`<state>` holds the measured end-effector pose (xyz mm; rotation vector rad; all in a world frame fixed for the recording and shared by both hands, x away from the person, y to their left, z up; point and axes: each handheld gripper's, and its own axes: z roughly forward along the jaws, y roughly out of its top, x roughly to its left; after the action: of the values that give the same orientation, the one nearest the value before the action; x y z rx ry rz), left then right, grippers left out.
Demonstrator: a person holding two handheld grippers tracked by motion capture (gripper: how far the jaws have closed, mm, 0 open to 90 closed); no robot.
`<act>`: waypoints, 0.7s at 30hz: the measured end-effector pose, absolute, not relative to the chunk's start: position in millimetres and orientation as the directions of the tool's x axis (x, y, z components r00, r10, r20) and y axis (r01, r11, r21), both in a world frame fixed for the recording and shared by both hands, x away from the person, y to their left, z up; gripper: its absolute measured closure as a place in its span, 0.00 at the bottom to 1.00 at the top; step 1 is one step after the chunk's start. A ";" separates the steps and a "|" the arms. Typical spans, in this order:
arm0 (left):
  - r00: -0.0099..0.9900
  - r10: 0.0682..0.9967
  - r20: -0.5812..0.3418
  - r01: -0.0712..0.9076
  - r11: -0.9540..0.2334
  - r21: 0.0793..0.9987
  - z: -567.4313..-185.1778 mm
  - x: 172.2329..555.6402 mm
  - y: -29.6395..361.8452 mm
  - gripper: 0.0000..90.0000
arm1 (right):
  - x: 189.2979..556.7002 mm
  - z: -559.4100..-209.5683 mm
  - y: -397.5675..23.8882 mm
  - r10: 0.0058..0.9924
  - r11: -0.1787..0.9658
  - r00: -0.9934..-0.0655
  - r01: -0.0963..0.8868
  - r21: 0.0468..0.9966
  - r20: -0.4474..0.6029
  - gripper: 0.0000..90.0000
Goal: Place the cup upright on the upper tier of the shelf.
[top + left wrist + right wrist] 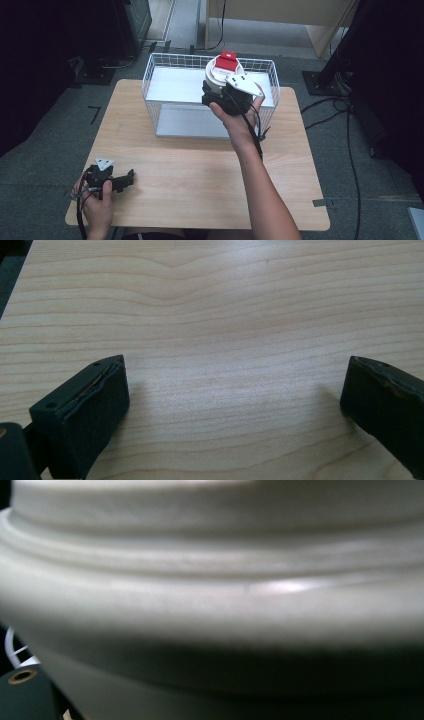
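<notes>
Nearest the person, the left hand-held gripper (pixel 131 176) is resting low at the near left corner of the pale wooden worktop (pixel 190 165), its 2 black jaws spread wide with bare wood between them, probably parked out of the way. That hand (pixel 97 205) is curling around the grip, wrist low at the worktop's edge. Farther off, the right forearm is stretching forward and up across the worktop, with the right hand-held gripper (pixel 212 95) raised at the front rim of the white wire basket (pixel 160 67). It is carrying a round white plastic container with a red lid (pixel 224 70) above the basket, seemingly to lower it inside. Its jaws appear clamped on the container's lower body; the right gripper view is pressed close against ribbed white plastic.
</notes>
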<state>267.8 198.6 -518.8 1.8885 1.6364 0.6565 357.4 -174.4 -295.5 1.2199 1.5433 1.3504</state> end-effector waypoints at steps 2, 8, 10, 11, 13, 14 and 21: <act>0.139 0.990 0.008 0.721 -0.106 0.685 -518.8 267.8 198.6 0.00 | 360.0 -294.8 -173.5 0.960 -0.007 -0.274 0.184 0.983 0.058 0.09; 0.138 0.990 0.007 0.720 -0.105 0.686 -519.0 267.8 198.5 0.00 | 379.7 -291.9 -170.8 0.968 0.001 -0.245 0.191 0.981 0.047 0.09; 0.138 0.990 0.007 0.720 -0.105 0.686 -519.0 267.9 198.5 0.00 | 385.8 -291.8 -169.8 0.970 0.010 -0.240 0.194 0.981 0.038 0.09; 0.136 0.991 0.008 0.720 -0.104 0.686 -519.0 268.2 198.6 0.00 | 392.6 -292.0 -168.8 0.972 0.016 -0.235 0.204 0.979 0.033 0.09; 0.134 0.991 0.008 0.720 -0.103 0.686 -519.0 268.4 198.6 0.00 | 396.1 -292.3 -168.3 0.973 0.018 -0.229 0.209 0.978 0.031 0.09; 0.134 0.991 0.008 0.720 -0.103 0.686 -519.0 268.4 198.6 0.00 | 399.8 -292.8 -168.4 0.974 0.025 -0.224 0.207 0.978 0.023 0.09; 0.134 0.991 0.008 0.720 -0.103 0.686 -519.0 268.4 198.6 0.00 | 426.5 -295.4 -173.0 0.983 0.004 -0.178 0.237 0.972 0.039 0.09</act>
<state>268.4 198.6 -519.0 1.8836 1.6405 0.6596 426.5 -173.0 -295.4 1.3061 1.5155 1.2348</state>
